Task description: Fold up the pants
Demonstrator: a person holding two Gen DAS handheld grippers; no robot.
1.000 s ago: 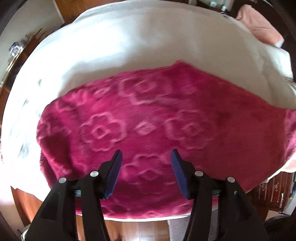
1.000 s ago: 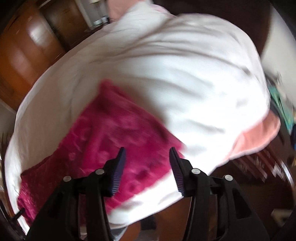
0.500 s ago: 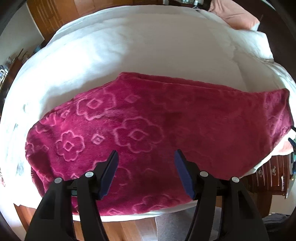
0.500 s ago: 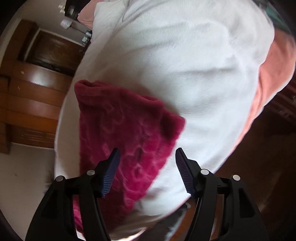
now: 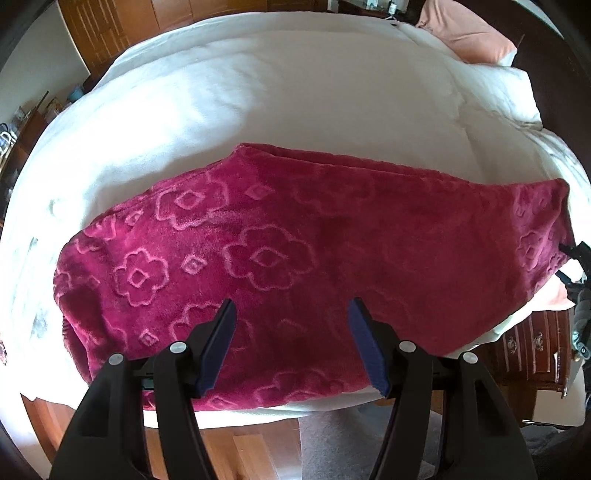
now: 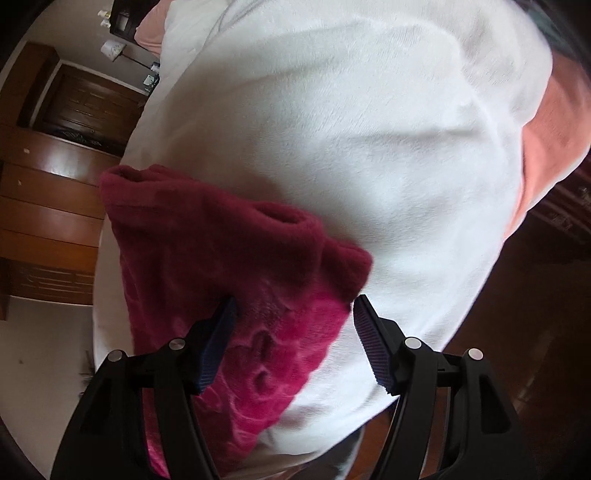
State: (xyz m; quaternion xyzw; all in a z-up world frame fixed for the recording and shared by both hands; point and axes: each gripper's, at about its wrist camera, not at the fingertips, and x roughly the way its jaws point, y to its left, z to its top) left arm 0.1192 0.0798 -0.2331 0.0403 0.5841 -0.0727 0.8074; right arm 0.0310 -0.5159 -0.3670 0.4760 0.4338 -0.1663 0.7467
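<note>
The pants are plush magenta fleece with an embossed flower pattern. They lie flat and lengthwise across the near edge of a white bed cover. My left gripper is open and empty, above the pants' near edge around their middle. In the right wrist view one end of the pants shows two openings on the white cover. My right gripper is open and empty, above that end's near corner. The right gripper's tip also shows at the right edge of the left wrist view.
A pink pillow lies at the head of the bed, with a pink sheet edge at the side. Wooden wardrobes stand beyond the bed. A dark wooden dresser stands right of the bed. Wood floor lies below.
Both grippers have drawn back from the pants, so more of the bed shows. The right view has swung round onto the pants' end. Both grippers stay open.
</note>
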